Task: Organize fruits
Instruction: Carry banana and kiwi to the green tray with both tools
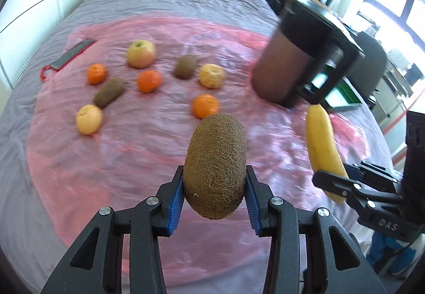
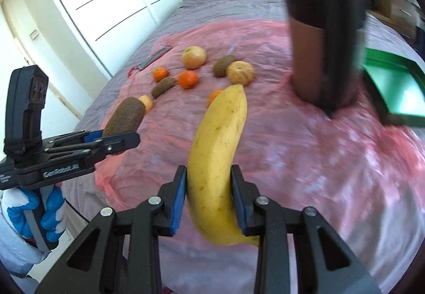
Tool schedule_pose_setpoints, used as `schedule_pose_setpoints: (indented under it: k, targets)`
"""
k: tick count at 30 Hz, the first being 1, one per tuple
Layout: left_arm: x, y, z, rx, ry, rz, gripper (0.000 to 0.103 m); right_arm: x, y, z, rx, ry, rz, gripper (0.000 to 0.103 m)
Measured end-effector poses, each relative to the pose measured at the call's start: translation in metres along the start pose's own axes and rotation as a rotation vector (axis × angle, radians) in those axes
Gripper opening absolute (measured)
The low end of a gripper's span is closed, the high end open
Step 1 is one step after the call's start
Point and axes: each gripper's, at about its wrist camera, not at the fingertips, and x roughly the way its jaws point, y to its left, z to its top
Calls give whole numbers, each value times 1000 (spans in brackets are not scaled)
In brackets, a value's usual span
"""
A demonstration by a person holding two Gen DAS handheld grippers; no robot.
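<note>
1. The kiwi (image 1: 215, 169) is clamped in the left tongs (image 1: 215, 187) above the pink sheet (image 1: 106, 161) on the bed.
2. The right tongs (image 2: 208, 193) are clamped on the banana (image 2: 217, 150).
3. Risk: the long banana could pivot and slip, or knock the dark jug (image 2: 324, 36).

kiwis: three, one (image 1: 215, 169) held up, two lying on the sheet (image 1: 109, 92) (image 1: 185, 66)
small bright orange citrus: three (image 1: 96, 73) (image 1: 149, 81) (image 1: 205, 106)
paler yellow-orange round fruits: two (image 1: 89, 119) (image 1: 211, 75)
apple: one (image 1: 141, 54)
banana: one (image 2: 219, 161)
dark jug: one (image 1: 300, 55)
green tray: one (image 2: 395, 86)
flat red-handled item: one (image 1: 69, 58)
tools: two (image 1: 215, 203) (image 2: 208, 195)
</note>
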Motion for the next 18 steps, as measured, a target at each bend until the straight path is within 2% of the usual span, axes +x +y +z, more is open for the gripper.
schedule_pose_setpoints:
  k: [8,14,18]
  targets:
    - [12,-117,4,180,36,-114,36,-59,-79,-16,127,-109,-102,26]
    - [34,-200,29,288,48,-179,36,-86,-143,-1,188,-186,-185,26]
    - [61,-244,56,326,40,-189,36,-92,-190,18,220,-214,-239,26]
